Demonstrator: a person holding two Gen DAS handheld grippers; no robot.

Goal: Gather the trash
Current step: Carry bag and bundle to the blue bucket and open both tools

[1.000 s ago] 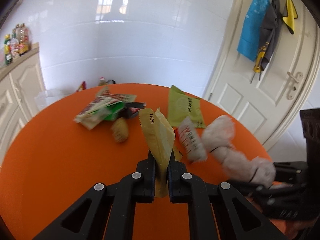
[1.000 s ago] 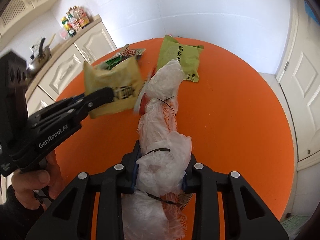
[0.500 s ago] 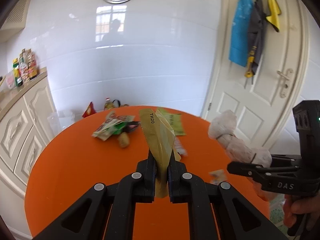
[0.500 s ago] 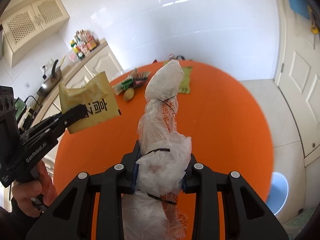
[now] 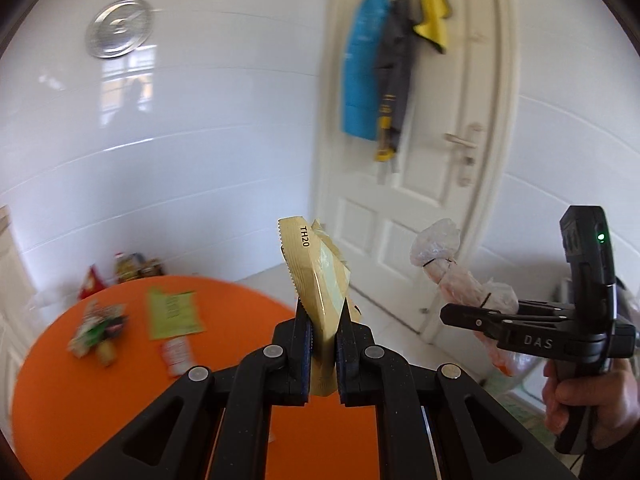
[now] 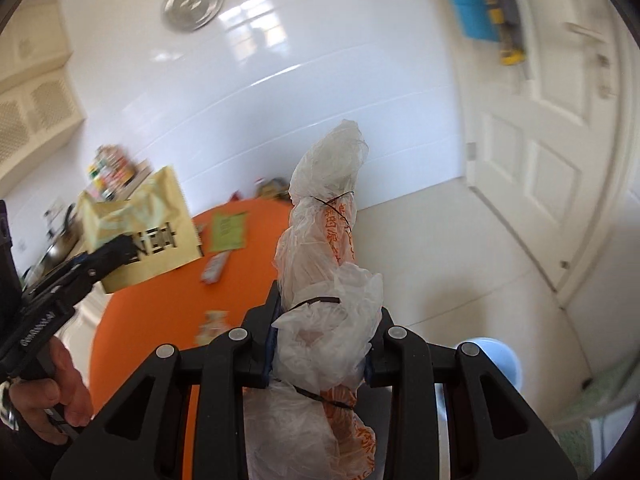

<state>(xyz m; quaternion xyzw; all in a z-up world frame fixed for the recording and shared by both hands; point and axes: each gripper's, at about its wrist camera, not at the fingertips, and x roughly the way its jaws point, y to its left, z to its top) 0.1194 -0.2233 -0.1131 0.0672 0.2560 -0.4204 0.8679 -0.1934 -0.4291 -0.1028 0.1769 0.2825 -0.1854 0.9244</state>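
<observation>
The left gripper (image 5: 323,354) is clamped on a yellow snack wrapper (image 5: 316,284) that stands upright between its jaws, raised above the orange round table (image 5: 80,400). To its right, the right gripper (image 6: 320,344) pinches a bundle of white plastic bags (image 6: 324,248) tied with black bands, its upper end sticking up past the fingertips. Below and left of the left gripper, on the table, lie a green packet (image 5: 172,314), a small white-and-red wrapper (image 5: 178,356) and a blurred pile of wrappers (image 5: 98,330). Ahead stands a white door (image 5: 424,184).
</observation>
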